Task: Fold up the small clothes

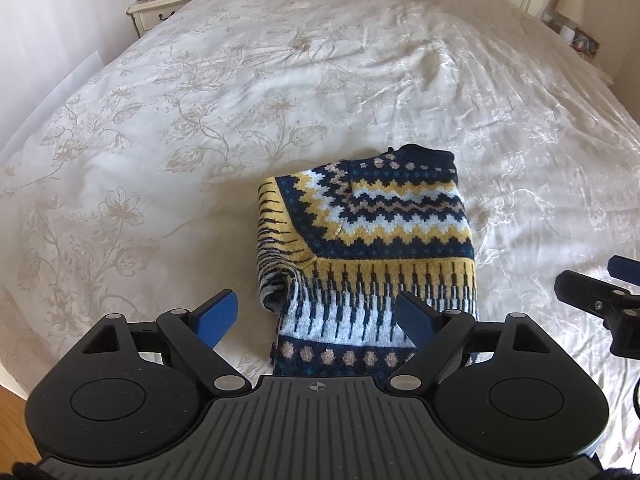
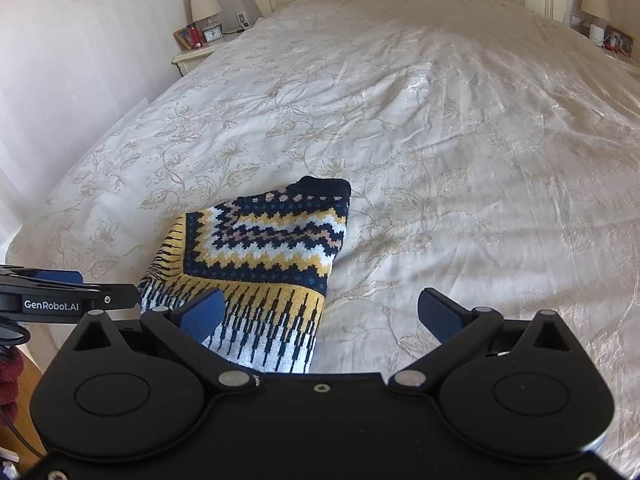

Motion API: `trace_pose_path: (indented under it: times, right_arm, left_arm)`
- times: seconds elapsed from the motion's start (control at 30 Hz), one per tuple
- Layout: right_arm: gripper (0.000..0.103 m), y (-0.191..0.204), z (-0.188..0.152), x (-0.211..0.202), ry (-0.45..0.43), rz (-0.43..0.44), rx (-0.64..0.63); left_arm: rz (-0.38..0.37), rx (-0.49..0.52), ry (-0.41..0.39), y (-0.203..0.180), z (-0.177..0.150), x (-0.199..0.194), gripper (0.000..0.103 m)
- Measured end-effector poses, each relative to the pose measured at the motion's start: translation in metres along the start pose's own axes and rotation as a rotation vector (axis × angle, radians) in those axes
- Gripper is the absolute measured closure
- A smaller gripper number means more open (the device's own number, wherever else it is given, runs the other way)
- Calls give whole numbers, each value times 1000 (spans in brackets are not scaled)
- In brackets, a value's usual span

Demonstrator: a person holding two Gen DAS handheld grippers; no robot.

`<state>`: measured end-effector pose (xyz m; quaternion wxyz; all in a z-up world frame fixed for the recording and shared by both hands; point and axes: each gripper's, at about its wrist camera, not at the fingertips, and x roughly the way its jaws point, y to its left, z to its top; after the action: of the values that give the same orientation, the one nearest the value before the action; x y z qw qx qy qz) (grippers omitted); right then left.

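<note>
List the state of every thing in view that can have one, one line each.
Sweater: folded into a compact bundle, lying on the bed, held by neither gripper.
Left gripper: open, fingers spread either side of the sweater's near end, gripping nothing.
Right gripper: open, empty, over the sweater's right edge.
Bedspread: spread over the bed, lightly wrinkled.
Bedside lamp: upright; lit or not, cannot tell.

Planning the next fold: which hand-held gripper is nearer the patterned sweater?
Left. The left hand-held gripper sits open right over the patterned sweater's near hem. The right hand-held gripper is open too, mostly off its right edge, above the bedspread.
</note>
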<state>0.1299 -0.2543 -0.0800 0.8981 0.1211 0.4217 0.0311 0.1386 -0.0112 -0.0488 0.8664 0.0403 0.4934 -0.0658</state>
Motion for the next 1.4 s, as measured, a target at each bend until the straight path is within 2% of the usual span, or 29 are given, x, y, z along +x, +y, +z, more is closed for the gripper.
trace_pose_path:
  times: [0.13, 0.83, 1.4]
  right_arm:
    - [1, -3, -1, 2, 27, 5, 14]
    - [1, 4, -8, 13, 116, 46, 10]
    - [1, 0, -13, 16, 138, 55, 29]
  left_arm:
    - [4, 12, -1, -3, -3, -1, 17]
    - [38, -14, 105, 1, -9, 10, 17]
    - [41, -20, 114, -3, -12, 11, 17]
